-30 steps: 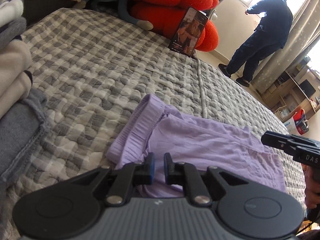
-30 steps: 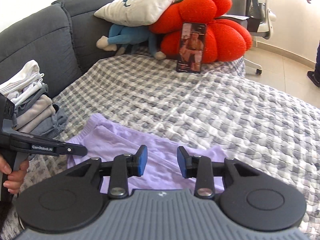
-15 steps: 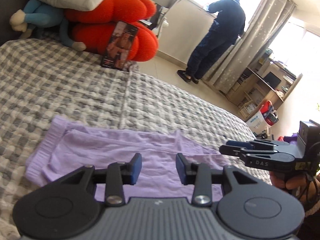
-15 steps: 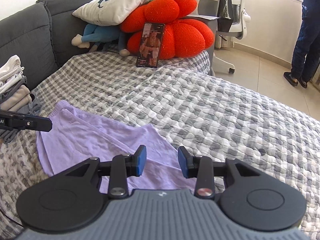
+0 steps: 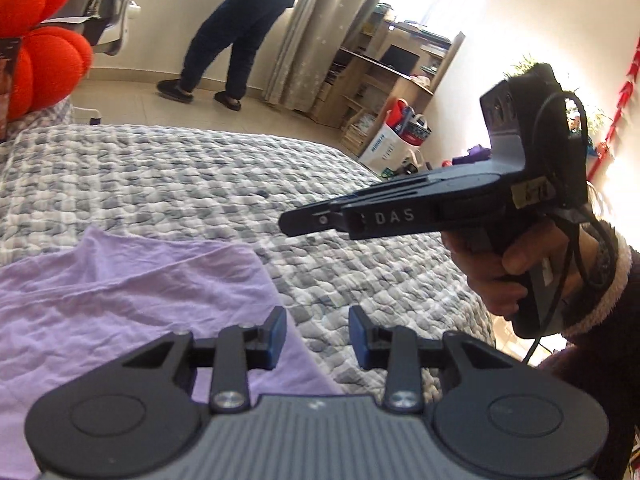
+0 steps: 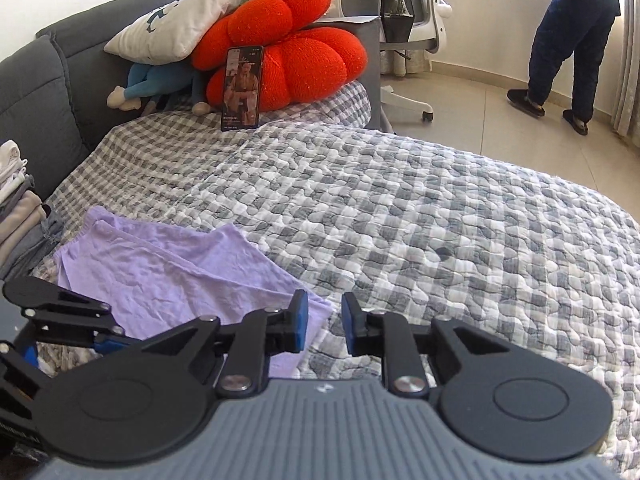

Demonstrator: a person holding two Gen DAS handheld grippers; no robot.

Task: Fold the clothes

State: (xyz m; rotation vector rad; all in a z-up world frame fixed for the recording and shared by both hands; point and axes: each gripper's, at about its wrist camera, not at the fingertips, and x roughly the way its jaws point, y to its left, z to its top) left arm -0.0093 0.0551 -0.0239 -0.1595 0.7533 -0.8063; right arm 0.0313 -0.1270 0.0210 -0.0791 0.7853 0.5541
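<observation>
Count: 1 purple garment (image 6: pixel 168 264) flat on 1 checked quilt (image 6: pixel 440 216), near left. 2 grippers: left (image 5: pixel 318 334), right (image 6: pixel 324 322). 1 clothes stack (image 6: pixel 16 204) far left. Far end: 2 red cushions (image 6: pixel 296 60), 1 white pillow (image 6: pixel 188 24), 1 phone (image 6: pixel 242 88), 1 plush toy (image 6: pixel 152 88). 1 person (image 6: pixel 572 40) far right.

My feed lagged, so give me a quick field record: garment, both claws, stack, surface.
garment: purple shorts, lying flat on the quilt, held by neither claw
left claw: open, above the garment's right edge
right claw: open, empty, at the garment's near corner
stack: folded clothes, left of the shorts
surface: grey checked quilt
</observation>
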